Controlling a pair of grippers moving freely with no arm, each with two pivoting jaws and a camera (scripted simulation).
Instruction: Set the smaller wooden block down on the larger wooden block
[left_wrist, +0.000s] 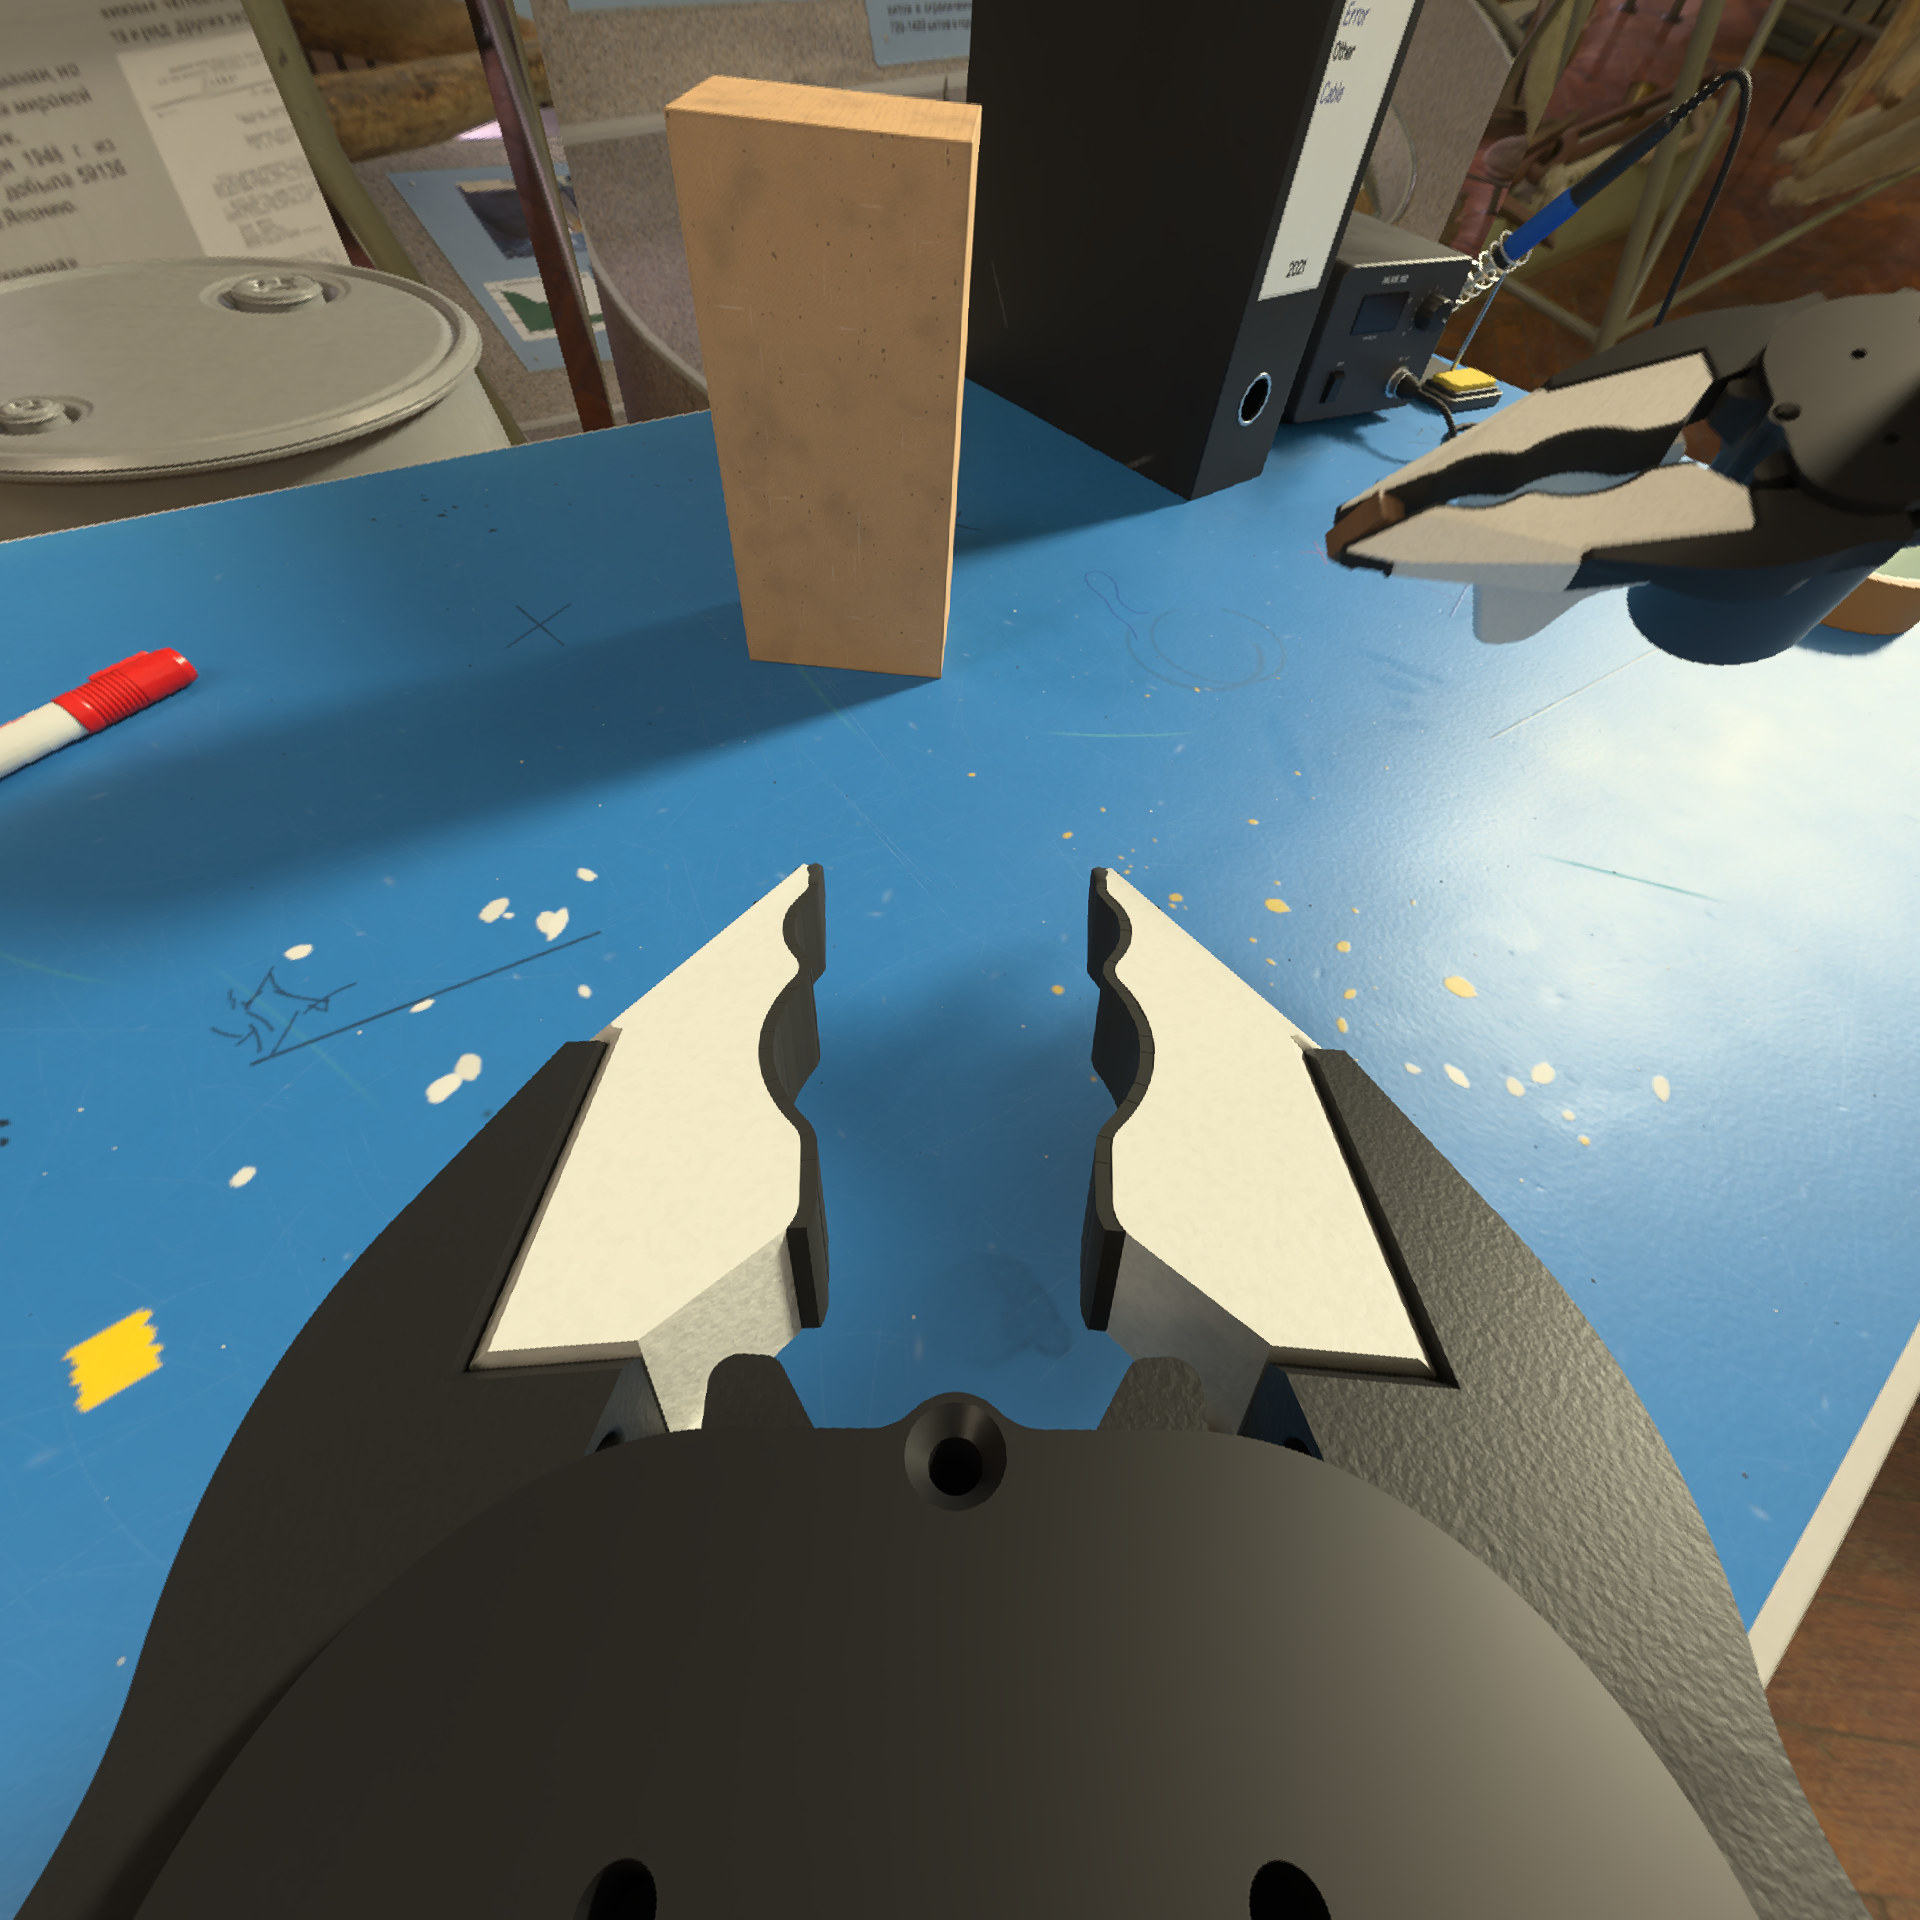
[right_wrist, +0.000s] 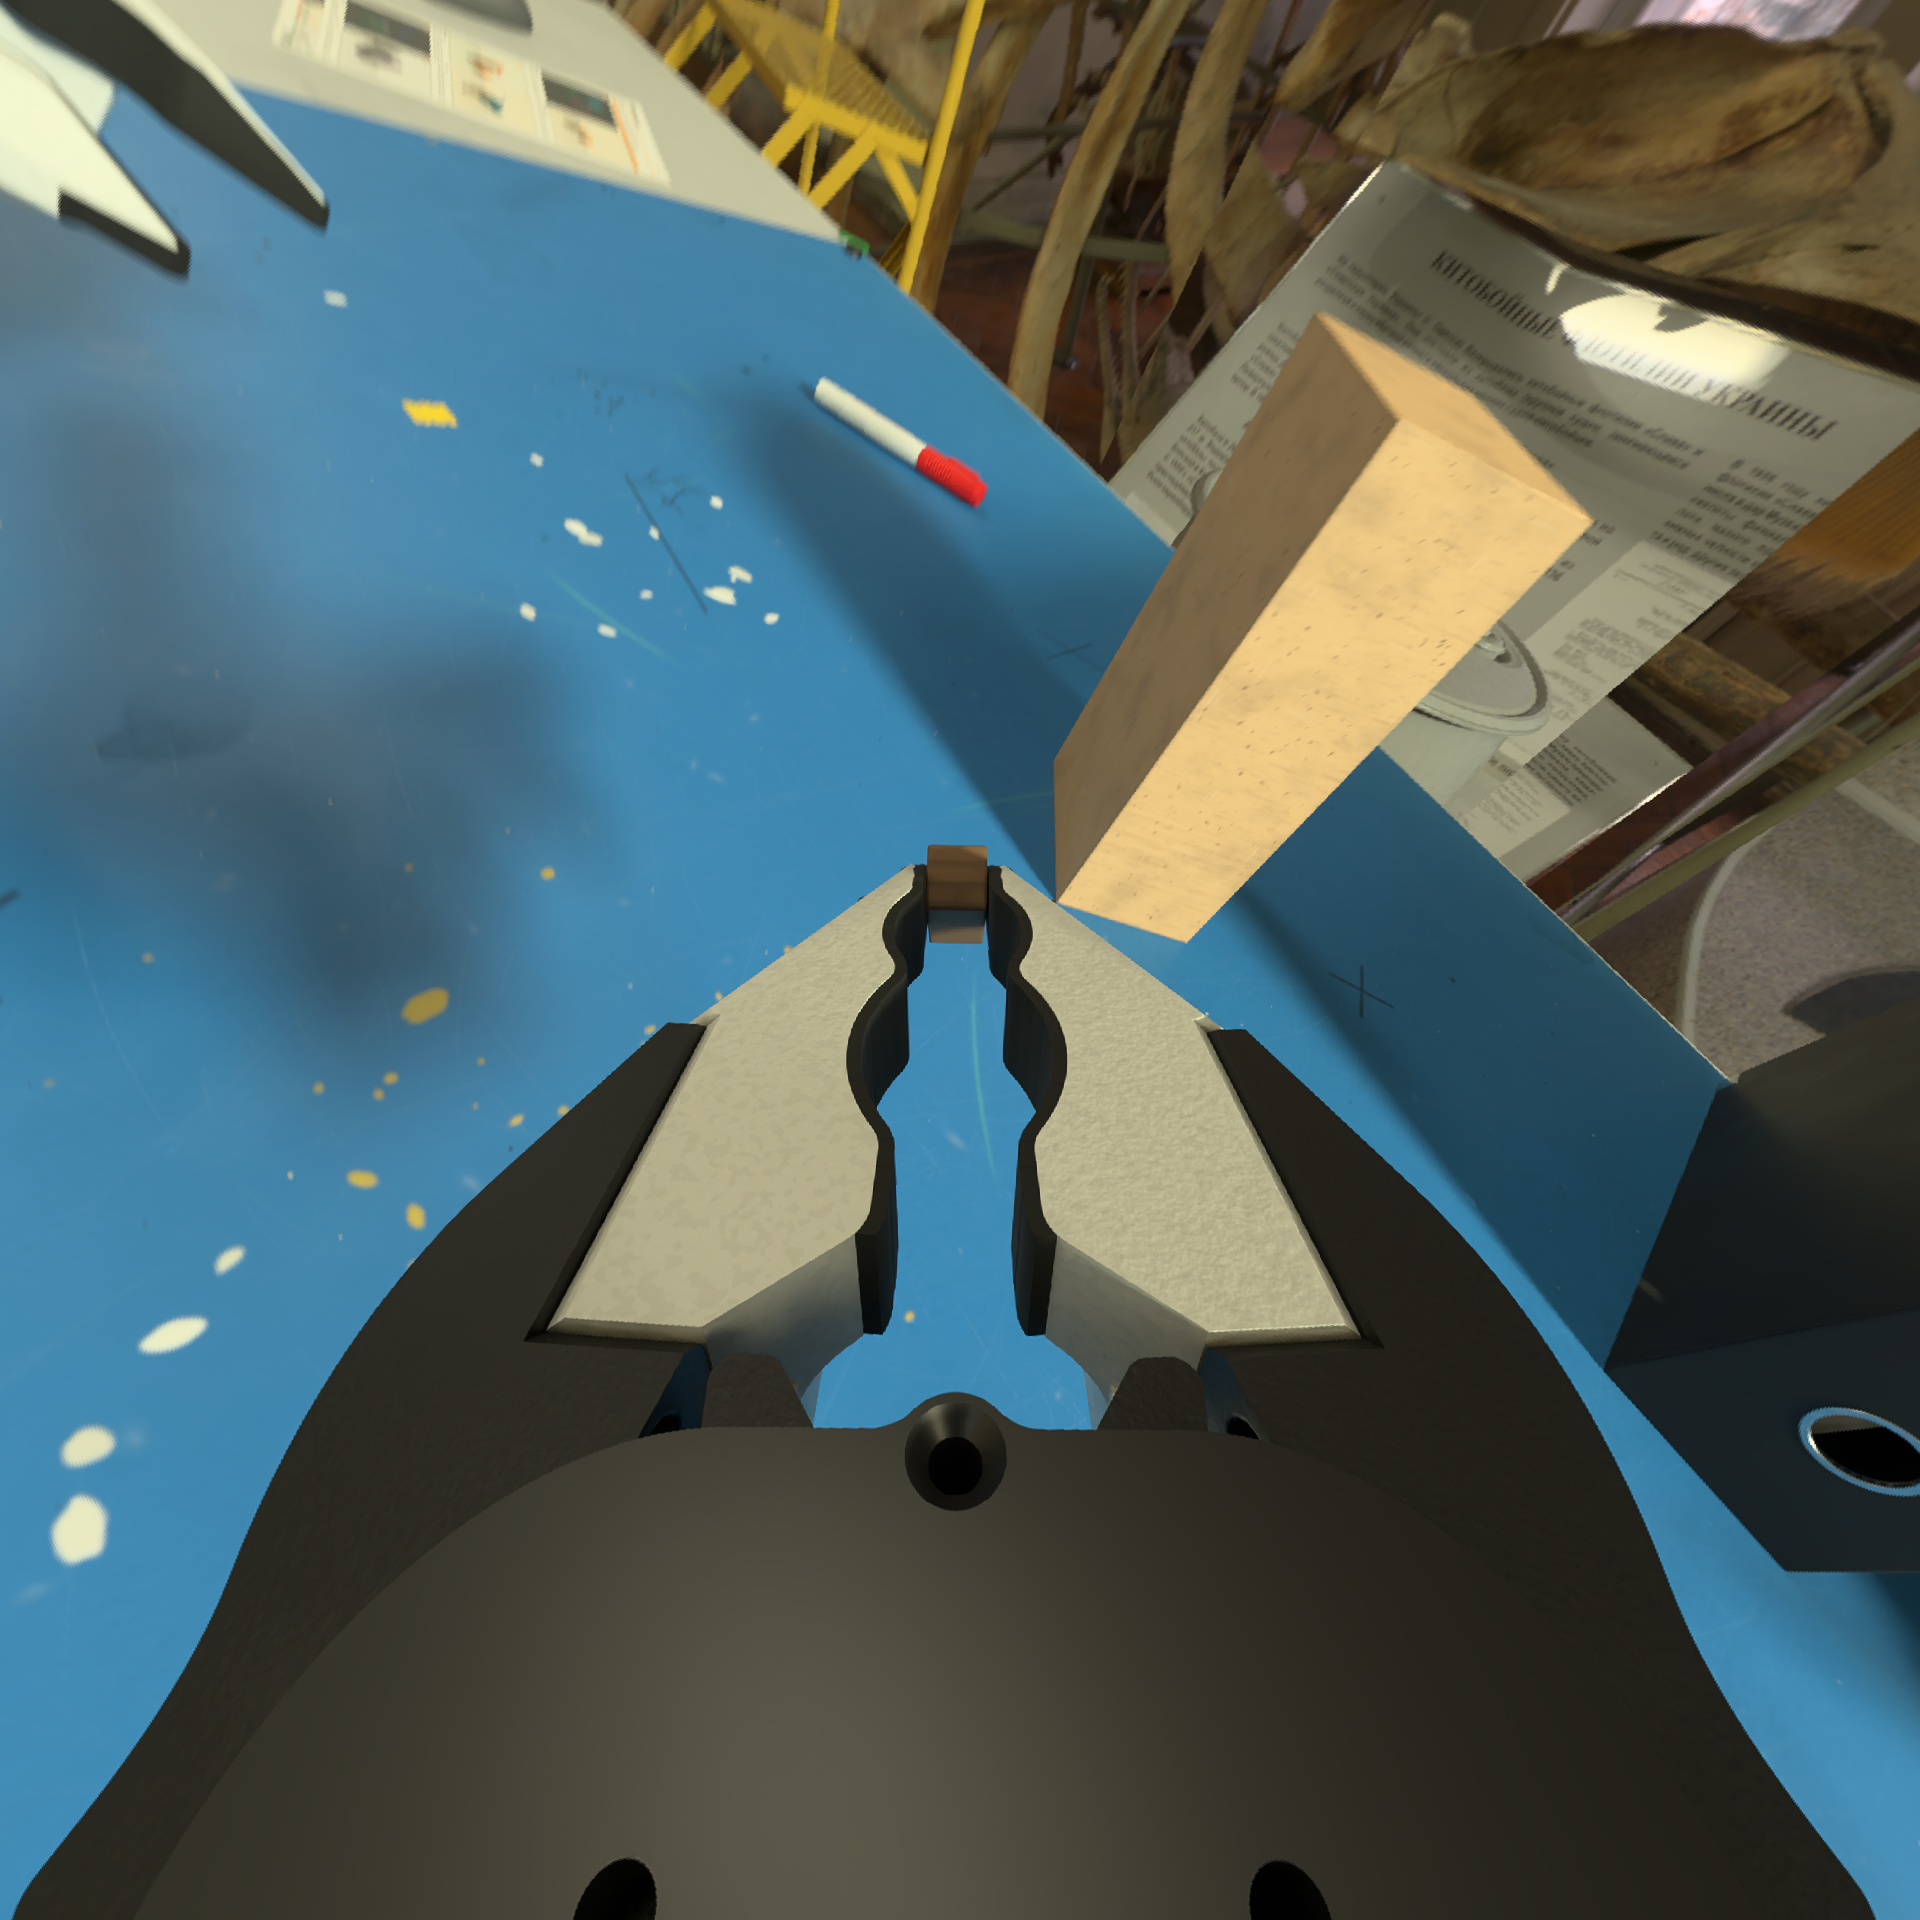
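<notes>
The larger wooden block (left_wrist: 847, 384) stands upright on the blue table (left_wrist: 1039, 790), ahead of my left gripper (left_wrist: 956, 883), which is open and empty, low over the table. In the right wrist view the block (right_wrist: 1299, 634) stands just right of my right gripper (right_wrist: 957, 894). That gripper is shut on the smaller wooden block (right_wrist: 956, 894), a small brown piece pinched at its fingertips above the table. The right gripper (left_wrist: 1361, 535) also shows in the left wrist view, to the right of the larger block, with the small block's brown tip (left_wrist: 1374, 511) at its fingertips.
A black binder (left_wrist: 1164, 229) stands behind the larger block, with a soldering station (left_wrist: 1371, 332) to its right. A red-capped marker (left_wrist: 94, 707) lies at the left. A grey drum (left_wrist: 208, 364) stands past the table's far edge. The table's right edge (left_wrist: 1839, 1538) is near.
</notes>
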